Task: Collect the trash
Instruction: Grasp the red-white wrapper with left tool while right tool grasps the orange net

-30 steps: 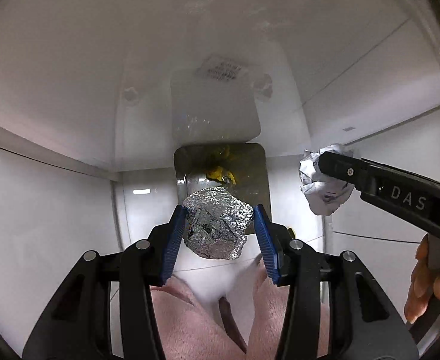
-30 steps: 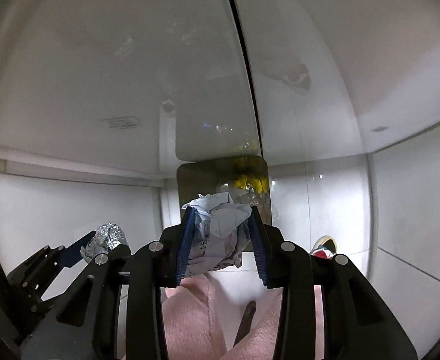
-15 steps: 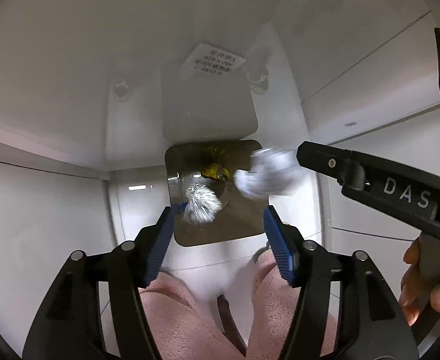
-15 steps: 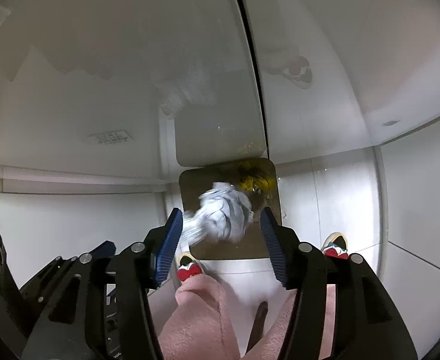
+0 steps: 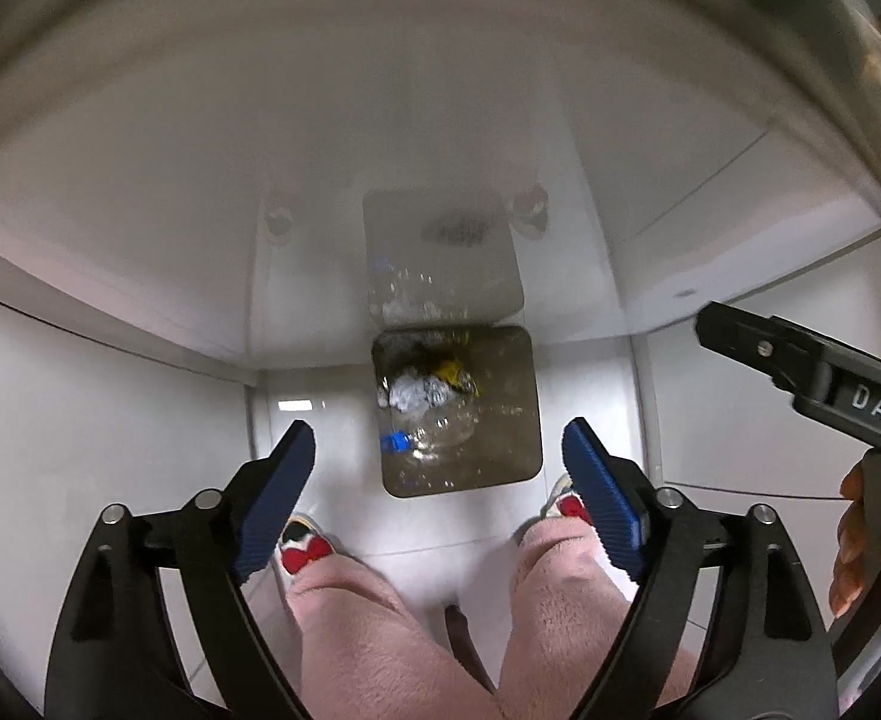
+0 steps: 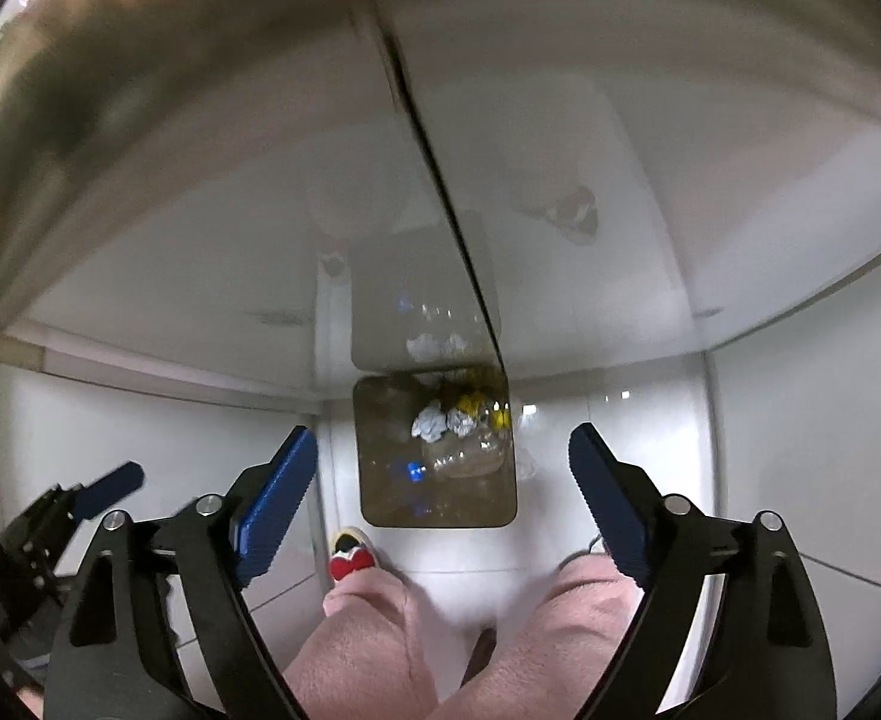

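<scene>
A square transparent brownish bin [image 5: 503,420] stands on the floor against the white wall; it also shows in the right wrist view [image 6: 380,480]. Inside lie crumpled white paper [image 5: 407,393], a foil ball [image 6: 460,420], yellow scraps [image 5: 449,369] and a clear plastic bottle with a blue cap [image 5: 395,441]. My left gripper [image 5: 437,486] is open wide and empty, high above the bin. My right gripper [image 6: 443,492] is open wide and empty, also above it. The right gripper's finger [image 5: 800,366] shows at the right of the left wrist view.
The person's legs in pink trousers [image 5: 380,618] and red-and-white shoes [image 5: 302,546] stand just in front of the bin. White cabinet panels [image 5: 110,408] rise on both sides. A dark seam [image 6: 434,180] runs down the glossy wall behind the bin.
Both grippers opened and let go of the foil ball and the crumpled paper, which fell into the bin. Both grippers have since opened wider and risen.
</scene>
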Action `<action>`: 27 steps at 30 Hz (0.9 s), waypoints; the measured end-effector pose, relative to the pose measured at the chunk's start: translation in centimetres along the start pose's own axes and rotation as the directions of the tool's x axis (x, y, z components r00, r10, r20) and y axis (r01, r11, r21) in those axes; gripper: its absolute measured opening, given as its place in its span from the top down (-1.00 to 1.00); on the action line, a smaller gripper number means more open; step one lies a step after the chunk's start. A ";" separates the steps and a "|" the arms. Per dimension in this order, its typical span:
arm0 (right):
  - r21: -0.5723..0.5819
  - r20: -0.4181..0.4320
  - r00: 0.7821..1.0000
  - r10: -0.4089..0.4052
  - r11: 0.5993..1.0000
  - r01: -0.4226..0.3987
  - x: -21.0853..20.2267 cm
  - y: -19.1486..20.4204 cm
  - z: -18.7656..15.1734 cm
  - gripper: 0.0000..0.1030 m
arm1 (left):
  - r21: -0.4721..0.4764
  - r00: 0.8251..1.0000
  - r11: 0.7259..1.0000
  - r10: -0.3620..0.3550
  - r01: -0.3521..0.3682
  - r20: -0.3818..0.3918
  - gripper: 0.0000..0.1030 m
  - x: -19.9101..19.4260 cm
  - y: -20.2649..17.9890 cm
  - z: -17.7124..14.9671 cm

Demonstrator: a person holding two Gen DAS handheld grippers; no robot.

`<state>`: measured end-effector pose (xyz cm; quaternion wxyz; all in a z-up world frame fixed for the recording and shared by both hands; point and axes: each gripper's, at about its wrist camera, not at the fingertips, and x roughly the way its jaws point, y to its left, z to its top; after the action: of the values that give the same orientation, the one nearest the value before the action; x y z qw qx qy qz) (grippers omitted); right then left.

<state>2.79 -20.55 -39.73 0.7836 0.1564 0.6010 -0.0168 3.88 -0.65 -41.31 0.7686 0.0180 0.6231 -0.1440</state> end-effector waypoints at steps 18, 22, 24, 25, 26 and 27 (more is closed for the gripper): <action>-0.007 0.210 0.975 0.073 0.997 -0.073 -13.9 1.7 5.3 -0.73 | 0.031 0.967 0.999 0.001 -0.009 0.254 -0.74 -15.3 -0.5 4.4; -0.003 0.256 0.962 0.091 0.996 -0.093 -15.5 1.9 7.8 -0.73 | 0.047 0.953 0.999 0.005 -0.020 0.302 -0.74 -17.2 -0.8 6.2; -0.006 0.279 0.955 0.102 0.995 -0.104 -16.0 2.3 9.5 -0.73 | 0.053 0.946 0.998 0.010 -0.028 0.323 -0.73 -17.7 -0.9 7.5; -0.009 0.288 0.951 0.109 0.994 -0.111 -16.2 2.4 10.3 -0.73 | 0.056 0.944 0.998 0.010 -0.030 0.330 -0.73 -17.9 -1.0 8.1; -0.011 0.295 0.949 0.114 0.993 -0.116 -16.5 2.4 10.9 -0.73 | 0.060 0.941 0.998 0.010 -0.033 0.339 -0.73 -18.1 -1.2 8.8; -0.017 0.303 0.945 0.123 0.992 -0.123 -16.7 2.7 11.9 -0.73 | 0.064 0.937 0.997 0.011 -0.036 0.349 -0.73 -18.4 -1.3 9.6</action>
<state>9.92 -23.81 -20.61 0.8659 0.1902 0.4626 0.0074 9.31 -0.21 -21.28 0.8673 0.0265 0.4715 -0.1574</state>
